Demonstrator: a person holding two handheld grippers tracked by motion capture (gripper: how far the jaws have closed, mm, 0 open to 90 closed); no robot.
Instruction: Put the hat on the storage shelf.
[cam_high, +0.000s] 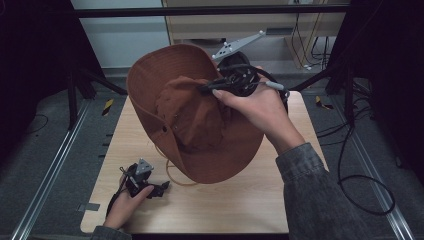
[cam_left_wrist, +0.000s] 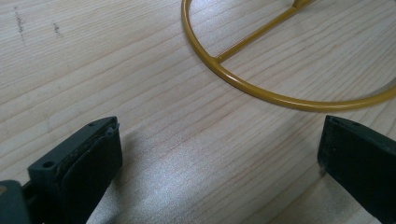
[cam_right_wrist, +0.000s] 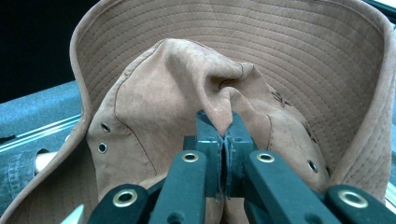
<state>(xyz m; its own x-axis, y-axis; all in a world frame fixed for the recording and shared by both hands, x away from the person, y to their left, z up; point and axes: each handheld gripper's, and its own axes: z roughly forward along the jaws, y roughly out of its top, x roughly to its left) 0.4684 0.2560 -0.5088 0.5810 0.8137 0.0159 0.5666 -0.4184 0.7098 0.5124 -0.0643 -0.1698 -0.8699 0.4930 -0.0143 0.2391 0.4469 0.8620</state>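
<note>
While the right gripper (cam_right_wrist: 224, 140) pinches the hat (cam_high: 200, 120) mid-frame, lifted, the open left gripper (cam_left_wrist: 219, 154) idles; next, probably lowering onto the yellow stand (cam_left_wrist: 243, 84).

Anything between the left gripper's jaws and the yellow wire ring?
No: bare wooden table separates the open left gripper from the yellow wire ring, per left gripper view.

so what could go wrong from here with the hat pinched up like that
1. The right gripper is shut on just a small fold in the crown of the floppy brown fabric brimmed hat, held tilted above the light wooden table; the fold could slip and the hat drop.
2. The sagging brim could catch the yellow wire ring stand below and shift it.
3. The left gripper rests open on the table, so nothing steadies the stand.
</note>
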